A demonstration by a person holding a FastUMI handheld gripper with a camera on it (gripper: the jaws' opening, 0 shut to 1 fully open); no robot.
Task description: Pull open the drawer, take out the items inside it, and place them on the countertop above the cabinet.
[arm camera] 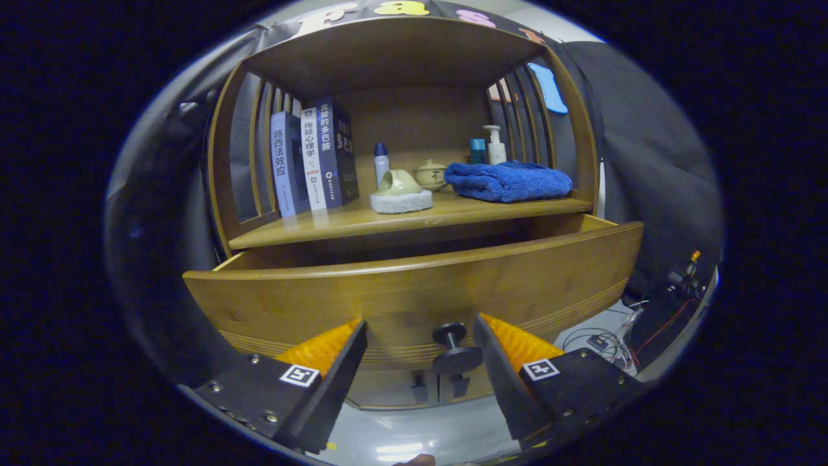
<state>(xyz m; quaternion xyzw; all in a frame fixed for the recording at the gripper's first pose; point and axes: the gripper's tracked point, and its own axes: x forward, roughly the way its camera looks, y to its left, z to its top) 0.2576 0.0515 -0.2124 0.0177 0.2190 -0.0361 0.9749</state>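
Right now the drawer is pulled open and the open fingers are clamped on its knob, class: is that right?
Not quite. In the gripper view the drawer is pulled open, but the open fingers stand apart with the knob between them, unclamped.

Can't see into the drawer [414, 285] at all, its tall front panel blocks whatever's inside. The gripper [419, 333] fingers are spread, their rear ends cut off. Whatever's behind the blue towel [508, 181] is half hidden, and the wires [608, 340] are too small to make out.
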